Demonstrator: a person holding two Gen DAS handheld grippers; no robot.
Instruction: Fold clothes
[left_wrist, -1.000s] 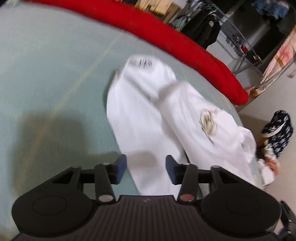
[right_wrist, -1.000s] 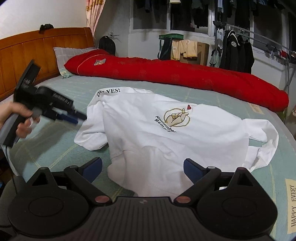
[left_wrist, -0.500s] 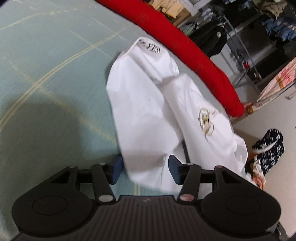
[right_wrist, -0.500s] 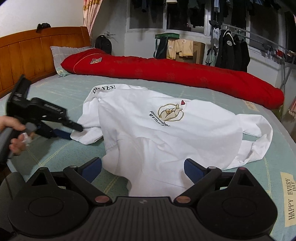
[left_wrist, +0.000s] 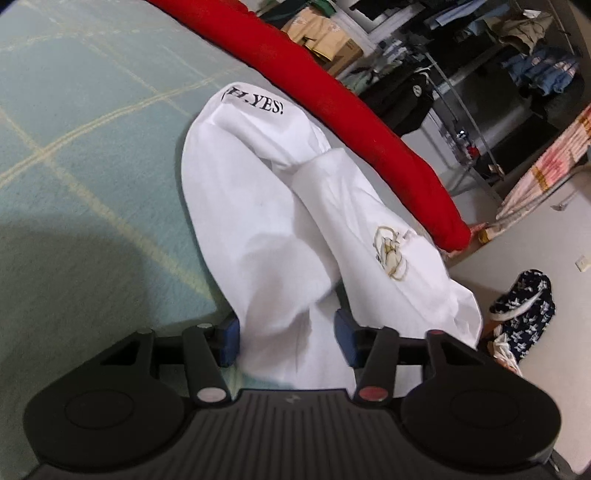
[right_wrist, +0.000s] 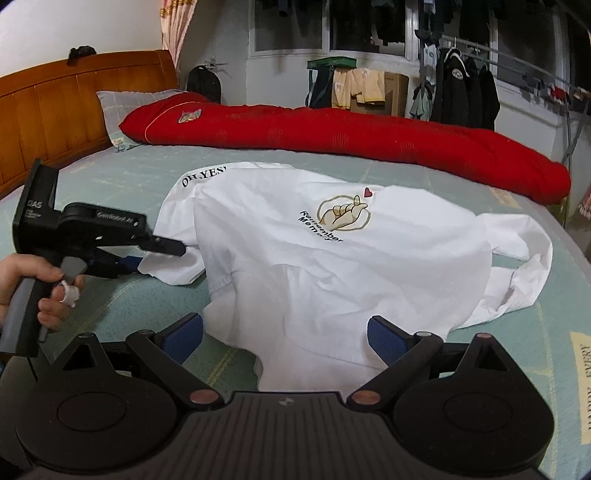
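Pale green bedding (right_wrist: 122, 177) with a faint grid covers the bed we work on, and a wooden headboard (right_wrist: 55, 110) closes its head end. Along the far edge lies a long red quilt (right_wrist: 332, 136), with a clothes rack (right_wrist: 461, 85) of dark jackets behind it. Our white shirt (right_wrist: 314, 266) lies rumpled in the middle of the bed, its hand-and-heart print facing up and one sleeve lettered "OH YES!" pointing toward the headboard. Our left gripper (left_wrist: 286, 339) has its jaws spread, one on each side of that sleeve's cuff at the near edge; we cannot tell whether they touch the cloth. The right wrist view shows a hand (right_wrist: 37, 284) gripping its handle. Our right gripper (right_wrist: 284, 332) is also spread wide, with the shirt's hem between its blue pads (right_wrist: 386, 338).
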